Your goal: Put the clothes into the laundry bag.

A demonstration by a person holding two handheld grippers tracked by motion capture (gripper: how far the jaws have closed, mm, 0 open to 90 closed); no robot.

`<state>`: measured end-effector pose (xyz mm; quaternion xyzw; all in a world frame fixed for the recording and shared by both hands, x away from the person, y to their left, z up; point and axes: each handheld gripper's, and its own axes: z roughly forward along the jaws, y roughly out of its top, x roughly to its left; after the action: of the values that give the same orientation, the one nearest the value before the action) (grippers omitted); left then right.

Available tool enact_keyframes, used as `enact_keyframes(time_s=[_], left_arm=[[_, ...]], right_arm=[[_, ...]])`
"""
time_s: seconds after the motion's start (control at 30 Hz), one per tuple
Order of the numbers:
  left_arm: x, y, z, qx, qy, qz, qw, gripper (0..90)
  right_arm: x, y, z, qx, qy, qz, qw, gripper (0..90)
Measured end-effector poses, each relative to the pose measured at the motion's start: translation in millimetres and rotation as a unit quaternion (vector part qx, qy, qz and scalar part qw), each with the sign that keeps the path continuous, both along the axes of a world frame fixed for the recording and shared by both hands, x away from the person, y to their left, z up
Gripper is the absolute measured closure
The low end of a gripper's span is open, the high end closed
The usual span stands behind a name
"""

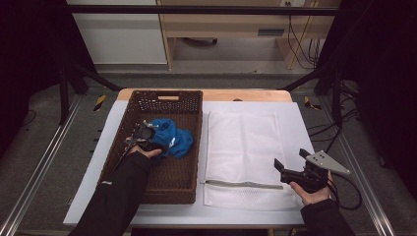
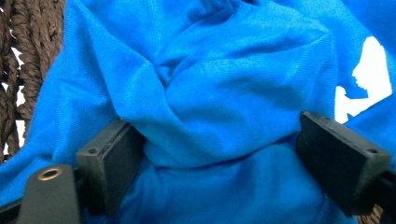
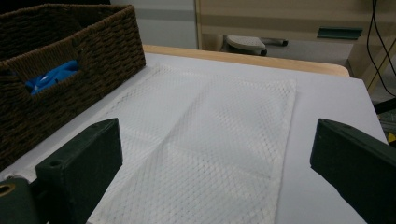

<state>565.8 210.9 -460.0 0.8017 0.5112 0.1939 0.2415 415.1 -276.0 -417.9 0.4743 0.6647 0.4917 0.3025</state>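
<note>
Left gripper view puts my left tool (image 2: 222, 149) spread wide around a bunched fold of the crumpled blue cotton garment (image 2: 210, 93), not yet pinching it. Soft, light and limp, it lies in the brown wicker basket (image 1: 164, 184) at nine o'clock of the white mesh laundry bag (image 1: 243, 147); I'd grab that raised fold. My right tool (image 1: 291, 160) hangs released at the bag's four o'clock.

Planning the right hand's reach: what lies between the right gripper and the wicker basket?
The white mesh laundry bag lies flat on the table between the right gripper and the wicker basket, seen in the high view.

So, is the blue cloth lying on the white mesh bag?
No, the blue cloth lies inside the brown woven basket, while the white mesh bag sits flat on the table beside it.
</note>
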Motion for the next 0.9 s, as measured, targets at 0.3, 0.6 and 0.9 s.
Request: enact_keyframes(time_s=[0.3, 0.6, 0.9], left_arm=[[-1.0, -0.9, 2.1, 0.001, 0.01, 0.007, 0.9999, 25.2], [-2.5, -0.8, 3.6, 0.001, 0.012, 0.008, 0.9999, 30.4], [-5.9, 0.3, 13.4, -0.003, 0.04, 0.008, 0.9991, 61.6]], right_arm=[[0.0, 0.8, -0.2, 0.003, 0.0, 0.002, 1.0, 3.0], [0.4, 1.1, -0.8, 0.001, 0.001, 0.004, 1.0, 3.1], [0.5, 1.2, -1.1, 0.003, 0.003, 0.003, 1.0, 3.3]])
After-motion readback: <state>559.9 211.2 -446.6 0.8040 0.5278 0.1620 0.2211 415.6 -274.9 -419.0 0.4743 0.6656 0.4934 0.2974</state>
